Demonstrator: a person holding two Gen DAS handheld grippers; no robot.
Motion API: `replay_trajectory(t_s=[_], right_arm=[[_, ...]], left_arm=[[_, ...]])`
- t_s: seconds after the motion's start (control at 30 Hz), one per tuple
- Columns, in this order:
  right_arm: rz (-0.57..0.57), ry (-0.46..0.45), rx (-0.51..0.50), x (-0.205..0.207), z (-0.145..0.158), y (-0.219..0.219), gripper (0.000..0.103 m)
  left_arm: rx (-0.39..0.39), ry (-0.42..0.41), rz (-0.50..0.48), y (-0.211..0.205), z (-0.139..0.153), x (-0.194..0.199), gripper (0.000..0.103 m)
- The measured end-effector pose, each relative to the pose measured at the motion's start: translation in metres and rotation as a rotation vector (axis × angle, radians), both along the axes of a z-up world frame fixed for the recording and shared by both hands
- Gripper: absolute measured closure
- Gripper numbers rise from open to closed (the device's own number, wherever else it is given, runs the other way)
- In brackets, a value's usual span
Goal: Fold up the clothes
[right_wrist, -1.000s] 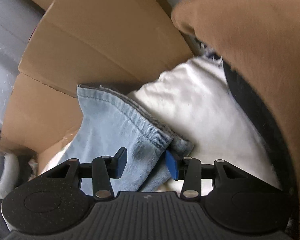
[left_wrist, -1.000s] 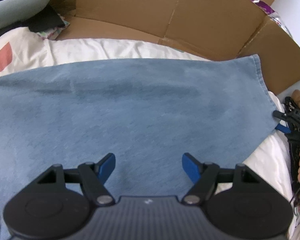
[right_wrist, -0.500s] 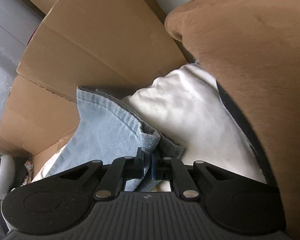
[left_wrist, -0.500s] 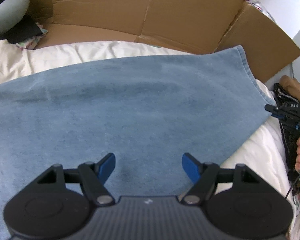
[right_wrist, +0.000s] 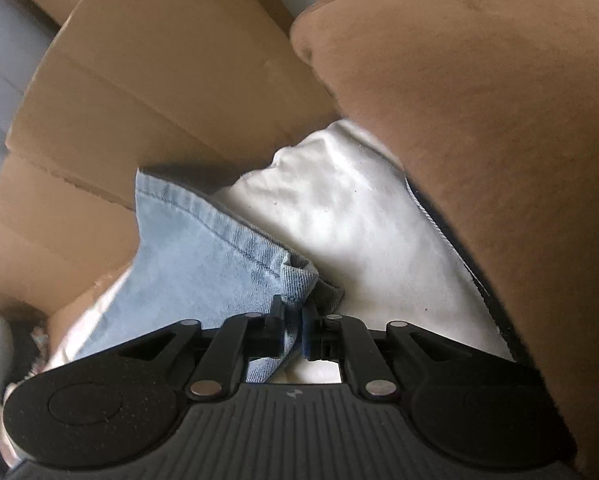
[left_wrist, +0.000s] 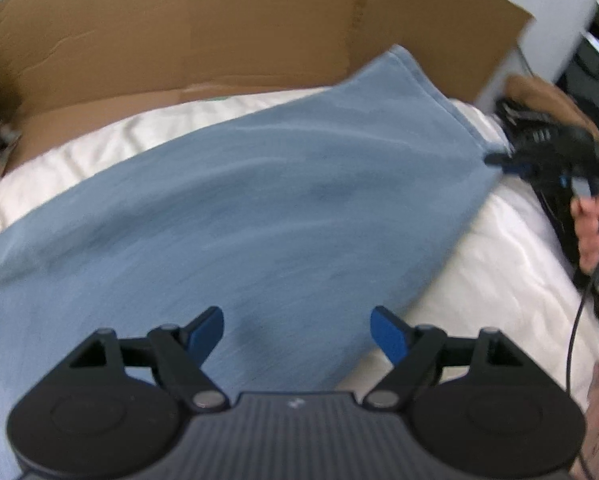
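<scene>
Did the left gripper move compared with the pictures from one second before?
Yes. The left gripper, open, shifted toward the right edge of the blue cloth: its right finger now hangs over the white sheet, formerly over cloth.

Your left wrist view is bright but motion-smeared across the blue cloth (left_wrist: 259, 208); corners vignette black. Your right wrist view is sharper and dimmer, with shadow under the brown sleeve (right_wrist: 479, 120) and curved edges.

Plain blue garment (left_wrist: 235, 216), white bedsheet (left_wrist: 499, 280)
</scene>
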State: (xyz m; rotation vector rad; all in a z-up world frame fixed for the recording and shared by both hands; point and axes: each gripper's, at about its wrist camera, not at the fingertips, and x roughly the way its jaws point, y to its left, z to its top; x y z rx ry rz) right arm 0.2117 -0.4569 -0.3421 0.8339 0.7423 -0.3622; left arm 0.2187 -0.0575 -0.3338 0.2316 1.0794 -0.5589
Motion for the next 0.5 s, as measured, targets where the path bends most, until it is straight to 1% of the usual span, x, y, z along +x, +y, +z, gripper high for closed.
replay_trajectory(t_s=[0.03, 0.07, 0.1, 0.17, 0.27, 0.37, 0.5], right_arm=[[0.007, -0.007, 0.003, -0.001, 0.002, 0.000, 0.085], [0.013, -0.011, -0.002, -0.003, 0.005, 0.001, 0.071], [0.021, -0.017, -0.011, -0.006, 0.008, 0.003, 0.061], [0.038, -0.028, -0.014, -0.012, 0.013, 0.005, 0.059], [0.057, -0.040, 0.012, -0.020, 0.017, 0.007, 0.059], [0.077, -0.039, -0.010, -0.026, 0.022, 0.010, 0.059], [0.117, -0.048, -0.025, -0.029, 0.026, 0.016, 0.059]], left_arm=[[0.011, -0.010, -0.037, -0.007, 0.000, -0.002, 0.020], [0.022, -0.020, -0.074, -0.015, -0.001, -0.005, 0.019], [0.030, -0.030, -0.110, -0.022, -0.001, -0.008, 0.018], [0.048, -0.053, -0.178, -0.037, -0.004, -0.013, 0.016], [0.077, -0.073, -0.227, -0.055, -0.010, -0.017, 0.016], [0.069, -0.070, -0.230, -0.065, -0.016, -0.015, 0.016], [0.064, -0.074, -0.198, -0.070, -0.023, -0.011, 0.016]])
